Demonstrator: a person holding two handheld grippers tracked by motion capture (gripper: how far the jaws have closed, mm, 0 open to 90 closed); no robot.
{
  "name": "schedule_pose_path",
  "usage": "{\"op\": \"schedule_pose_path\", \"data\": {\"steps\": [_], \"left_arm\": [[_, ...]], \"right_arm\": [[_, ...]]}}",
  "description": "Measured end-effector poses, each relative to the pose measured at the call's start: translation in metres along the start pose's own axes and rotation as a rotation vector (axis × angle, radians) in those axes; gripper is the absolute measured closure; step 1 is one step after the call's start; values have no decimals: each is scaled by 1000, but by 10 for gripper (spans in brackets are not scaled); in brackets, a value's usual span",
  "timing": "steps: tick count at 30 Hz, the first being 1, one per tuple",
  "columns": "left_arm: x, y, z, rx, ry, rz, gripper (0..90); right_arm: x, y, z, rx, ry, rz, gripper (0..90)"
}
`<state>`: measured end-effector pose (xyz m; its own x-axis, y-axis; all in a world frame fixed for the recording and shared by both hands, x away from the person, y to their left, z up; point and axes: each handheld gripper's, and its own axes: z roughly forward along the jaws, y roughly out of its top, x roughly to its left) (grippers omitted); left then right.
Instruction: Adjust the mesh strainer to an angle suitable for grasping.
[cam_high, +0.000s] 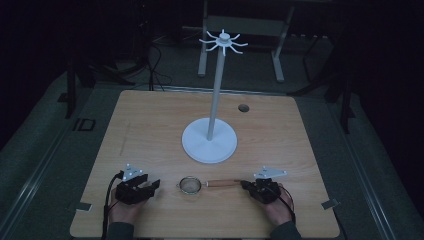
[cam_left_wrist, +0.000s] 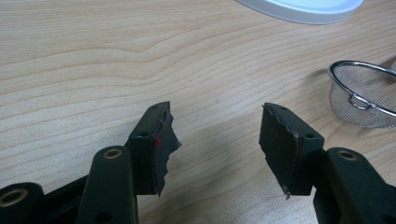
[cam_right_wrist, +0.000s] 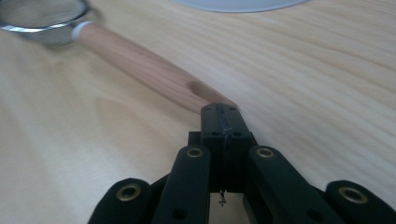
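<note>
The small mesh strainer (cam_high: 190, 185) lies on the wooden table (cam_high: 150, 120) near the front edge, btwn the two grippers, mesh bowl toward the person's left, wooden handle (cam_high: 223, 183) pointing right. Behind it stands a white hook stand (cam_high: 210, 141) w/ a round flat base, thin pole and a ring of curved hooks on top.

Right gripper (cam_high: 248, 186): in the right gripper view its jaws are pressed together right at the tip of the handle (cam_right_wrist: 154, 74). Whether they pinch the very end or just butt against it, I can't tell (tip is hidden behind the jaws). Left gripper (cam_high: 152, 186) is released, jaws spread wide over bare wood, strainer bowl (cam_left_wrist: 366, 93) off to its side, not touching.

Likely step: getting a firm hold on the handle, prob. to hang the strainer on the stand. To do it well: a grip at the extreme end looks weak and the bowl would droop, so better to reopen and take the handle a bit farther in, clear of the hanging hole (cam_right_wrist: 200, 87) near its end, since that hole must stay free for a hook. The left gripper could steady the wire rim.

Materials: handle is smooth, round, light wood, so it may roll or slip. The bowl is fine steel mesh w/ a shiny wire rim and a small loop. Jaw pads (cam_left_wrist: 161, 149) are black, worn and ragged at the edges.
</note>
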<state>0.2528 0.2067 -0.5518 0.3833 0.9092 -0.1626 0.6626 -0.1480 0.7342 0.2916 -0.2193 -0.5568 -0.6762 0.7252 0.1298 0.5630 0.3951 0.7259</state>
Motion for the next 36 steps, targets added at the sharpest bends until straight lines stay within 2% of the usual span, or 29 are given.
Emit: {"op": "schedule_pose_path", "data": {"steps": [4,11,17,28,36], "left_arm": [[-1,1,0,-4,-11,2,444],[-5,4,-3,-14,-38,10,445],[-10,13,-8,-30,-68,30,445],[-21,33,-6,-32,-113,85,453],[-33,46,-3,-35,-144,116,453]], "right_arm": [[-6,0,-2,-35,-27,25,884],[-14,-2,-11,-101,-39,59,771],[-20,-3,-15,-118,-62,82,687],[-32,-2,-26,-151,-43,128,655],[-34,-3,-30,-161,-68,127,635]]}}
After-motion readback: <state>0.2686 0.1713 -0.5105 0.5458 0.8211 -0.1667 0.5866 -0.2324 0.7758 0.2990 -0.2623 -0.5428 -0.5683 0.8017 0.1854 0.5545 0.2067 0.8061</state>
